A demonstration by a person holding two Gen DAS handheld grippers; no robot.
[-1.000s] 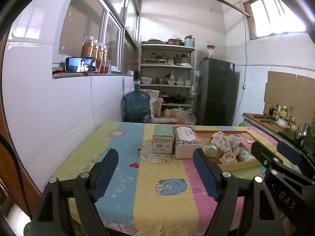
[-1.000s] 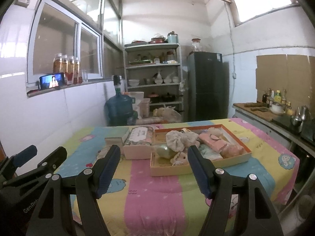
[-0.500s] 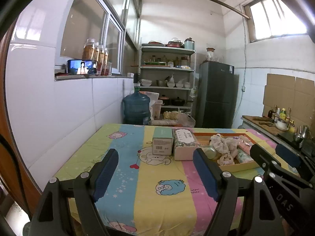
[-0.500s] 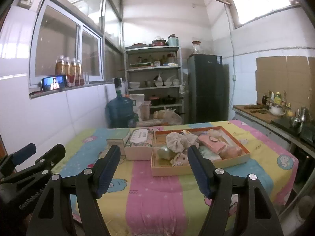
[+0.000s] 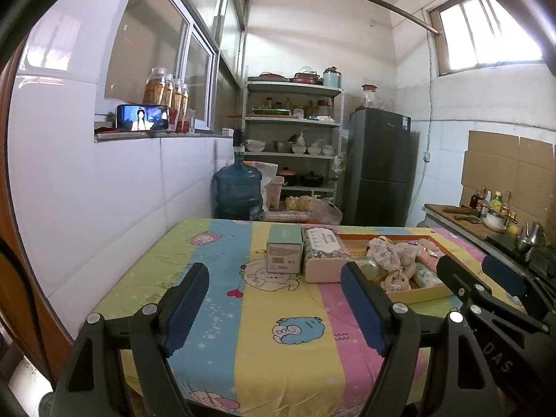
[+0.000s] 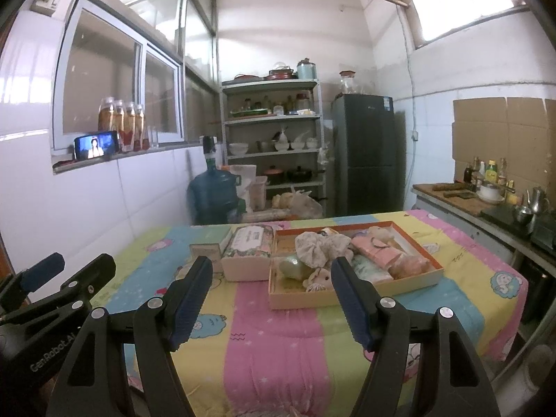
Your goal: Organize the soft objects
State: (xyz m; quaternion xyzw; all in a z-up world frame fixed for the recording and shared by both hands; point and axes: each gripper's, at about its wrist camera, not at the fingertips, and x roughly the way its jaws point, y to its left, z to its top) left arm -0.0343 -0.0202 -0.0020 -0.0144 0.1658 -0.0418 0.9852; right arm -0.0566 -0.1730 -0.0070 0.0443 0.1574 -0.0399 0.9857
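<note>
- While both tools hover above the near edge of the table (image 5: pixel 222 316), nothing is between their pads: left gripper (image 5: pixel 274 299) jaws spread wide, right gripper (image 6: pixel 271 292) jaws likewise apart and empty.
- Table covered with a striped cartoon-print cloth (image 6: pixel 278 340): green, blue, yellow, pink bands.
- Orange-rimmed shallow tray (image 6: pixel 351 299) sits right of table centre. Soft items lie heaped inside it: a floral scrunchie (image 6: pixel 321 248) on top near the middle, a pink fabric pouch (image 6: pixel 377 252) to its right, a small plush toy (image 6: pixel 318 279) at the tray's near side, a pale green rounded item (image 6: pixel 293 267) at its near left corner.
- Just left of the tray, touching or nearly so: a floral tissue pack (image 5: pixel 325 255) set in a pink box.
- Left of that, a small mint-topped carton (image 5: pixel 284 250), barcode label facing the camera.
- From the left wrist view, the right gripper's black frame shows at lower right; from the right wrist view, the left one shows at lower left.
- Background: blue water jug (image 5: pixel 238 191) on the floor, metal shelf rack (image 5: pixel 292 139) with crockery, dark fridge (image 5: pixel 378 166), phone (image 5: pixel 142 117) lit on the window sill beside jars.
</note>
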